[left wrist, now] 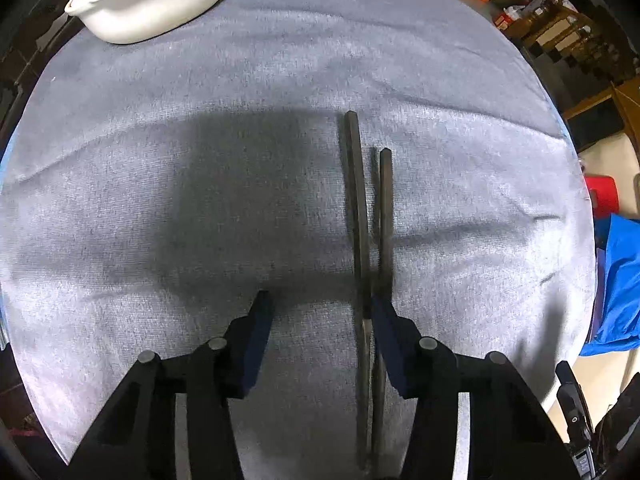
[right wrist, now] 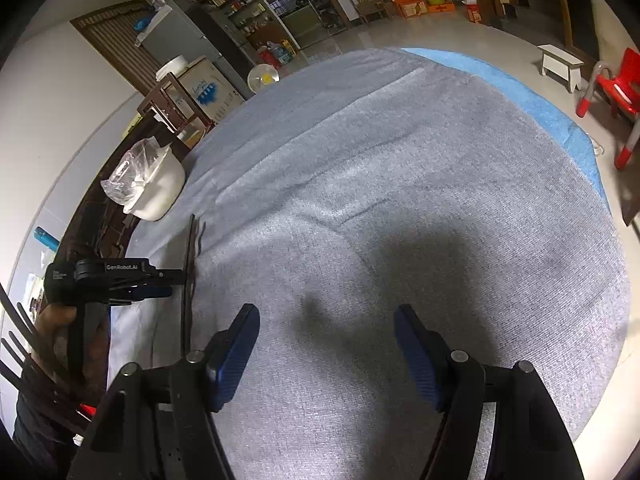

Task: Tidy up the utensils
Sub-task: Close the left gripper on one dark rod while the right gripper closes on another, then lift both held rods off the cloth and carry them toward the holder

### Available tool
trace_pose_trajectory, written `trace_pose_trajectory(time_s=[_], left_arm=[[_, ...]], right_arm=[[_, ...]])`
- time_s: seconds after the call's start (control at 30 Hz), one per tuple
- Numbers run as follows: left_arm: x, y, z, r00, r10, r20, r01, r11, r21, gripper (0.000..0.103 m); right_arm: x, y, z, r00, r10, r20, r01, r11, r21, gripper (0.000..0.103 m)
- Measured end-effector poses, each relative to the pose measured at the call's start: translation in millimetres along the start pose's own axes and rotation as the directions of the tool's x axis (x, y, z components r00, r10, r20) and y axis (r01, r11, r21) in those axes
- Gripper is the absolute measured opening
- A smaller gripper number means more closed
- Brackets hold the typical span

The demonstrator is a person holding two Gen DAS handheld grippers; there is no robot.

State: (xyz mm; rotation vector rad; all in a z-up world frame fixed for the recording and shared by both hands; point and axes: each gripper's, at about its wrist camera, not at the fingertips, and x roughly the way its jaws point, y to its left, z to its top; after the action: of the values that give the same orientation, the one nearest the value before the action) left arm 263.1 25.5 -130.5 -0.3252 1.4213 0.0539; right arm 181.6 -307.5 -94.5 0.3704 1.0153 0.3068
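Two thin chopsticks (left wrist: 362, 216) lie side by side on the gray cloth (left wrist: 200, 200), well away from the white bowl (left wrist: 160, 4).

My left gripper (left wrist: 320, 312) is half open; one sits inside by the right pad, not squeezed. My right gripper (right wrist: 326, 328) is wide and empty. They look light, stiff and slippery, so I would pinch both near the middle.

One legible text is found: "GenRobot.AI" is printed in white letters on the black plastic body of the left gripper (right wrist: 176, 282), seen at the near left in the right wrist view. Smaller white lettering on the same body is too small to be read. Blue markings on the white box (right wrist: 208, 88) at the far left cannot be made out.
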Motion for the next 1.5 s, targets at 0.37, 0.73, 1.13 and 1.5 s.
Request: trace_pose_trajectory(time_s=[0.37, 0.73, 1.13, 1.5], left_arm=[[0, 0, -2, 0.993, 0.114, -0.007, -0.113, 0.989, 0.097, 0.008], [-7, 38, -18, 0.986, 0.166, -0.027, -0.161, 0.979, 0.125, 0.007], [-10, 56, -20, 0.989, 0.143, -0.023, -0.14, 0.984, 0.109, 0.007], [-9, 60, -18, 0.99, 0.142, -0.021, -0.139, 0.985, 0.1, 0.007]], right_arm=[[10, 8, 13, 0.998, -0.022, -0.065, 0.018, 0.998, -0.057, 0.073], [92, 83, 68, 0.921, 0.103, -0.377, -0.165, 0.977, -0.137, 0.073], [175, 176, 72, 0.816, -0.01, -0.578, -0.185, 0.943, -0.278, 0.044], [197, 200, 58, 0.81, -0.155, -0.566, -0.12, 0.9, -0.419, 0.009]])
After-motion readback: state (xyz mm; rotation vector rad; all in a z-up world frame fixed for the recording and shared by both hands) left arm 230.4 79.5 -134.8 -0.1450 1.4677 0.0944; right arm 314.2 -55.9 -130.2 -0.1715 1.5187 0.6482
